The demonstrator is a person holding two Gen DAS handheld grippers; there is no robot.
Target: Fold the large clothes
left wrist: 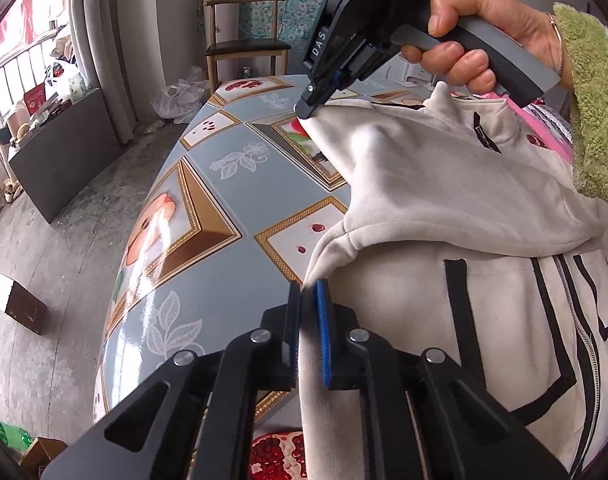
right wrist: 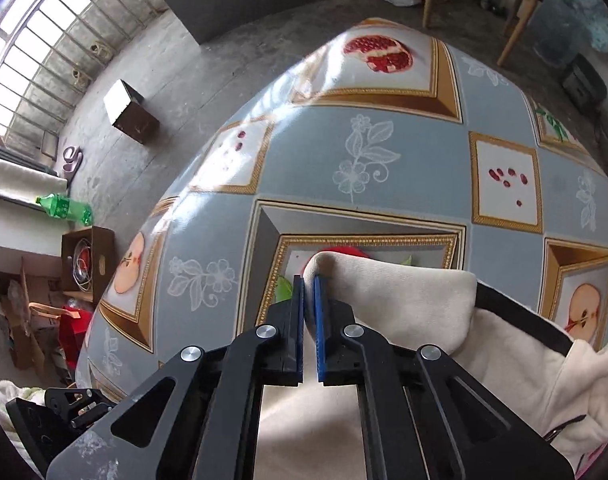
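A cream zip-up jacket [left wrist: 443, 184] with black line trim lies on the right part of the table [left wrist: 208, 272], partly lifted and folded over itself. My left gripper [left wrist: 308, 292] is shut on the jacket's near edge, cloth pinched between its pads. My right gripper [left wrist: 309, 106], held by a hand, is shut on a far corner of the jacket and holds it above the table. In the right wrist view the right gripper [right wrist: 308, 284] pinches the cream cloth [right wrist: 399, 292], with the jacket hanging below and to the right.
The table carries a glossy blue cloth with fruit pictures [right wrist: 363, 152]. A wooden chair [left wrist: 244, 40] stands beyond its far end. A dark panel [left wrist: 64, 160], a box [left wrist: 16, 300] and plastic bags [left wrist: 180, 96] sit on the concrete floor at the left.
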